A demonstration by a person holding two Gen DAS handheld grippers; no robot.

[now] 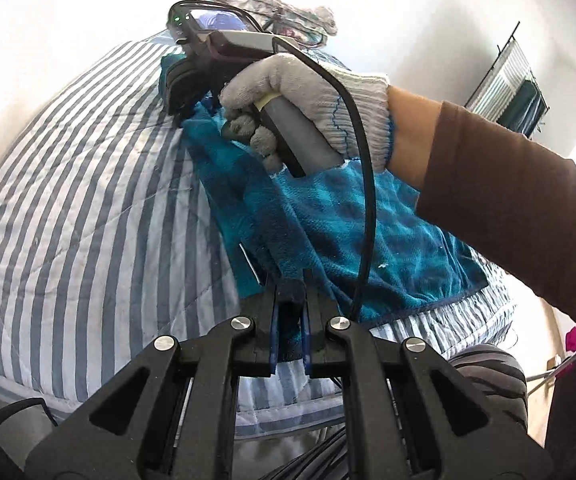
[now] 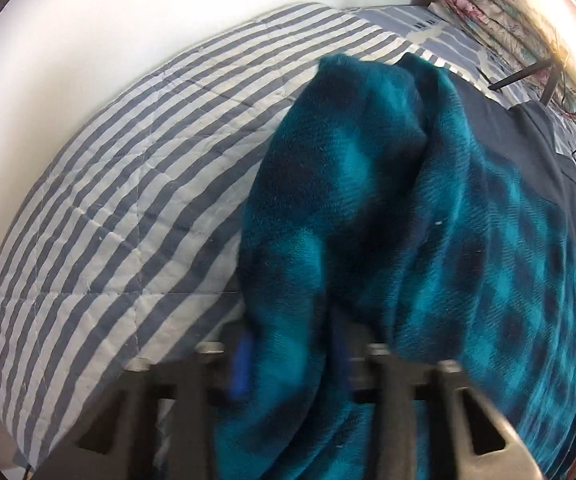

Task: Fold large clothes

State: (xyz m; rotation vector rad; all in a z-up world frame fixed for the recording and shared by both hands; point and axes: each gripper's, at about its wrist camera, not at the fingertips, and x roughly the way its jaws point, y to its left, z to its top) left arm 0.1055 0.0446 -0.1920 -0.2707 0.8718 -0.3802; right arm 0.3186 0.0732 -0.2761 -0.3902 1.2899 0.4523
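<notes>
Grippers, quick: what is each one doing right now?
Left gripper: shut on the teal plaid fleece.
Right gripper: fleece between its jaws; the grip cannot be told through blur.

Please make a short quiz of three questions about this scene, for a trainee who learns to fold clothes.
1. True or false: the teal garment lies on a striped quilt.
2. What is between the fingers of the left gripper?
   A. a cable
   B. teal cloth
   C. nothing
3. What does the hand that holds the right gripper wear?

Key
1. True.
2. B. The jaws are shut on a fold of the garment.
3. A knit work glove, with a brown sleeve behind it.
</notes>
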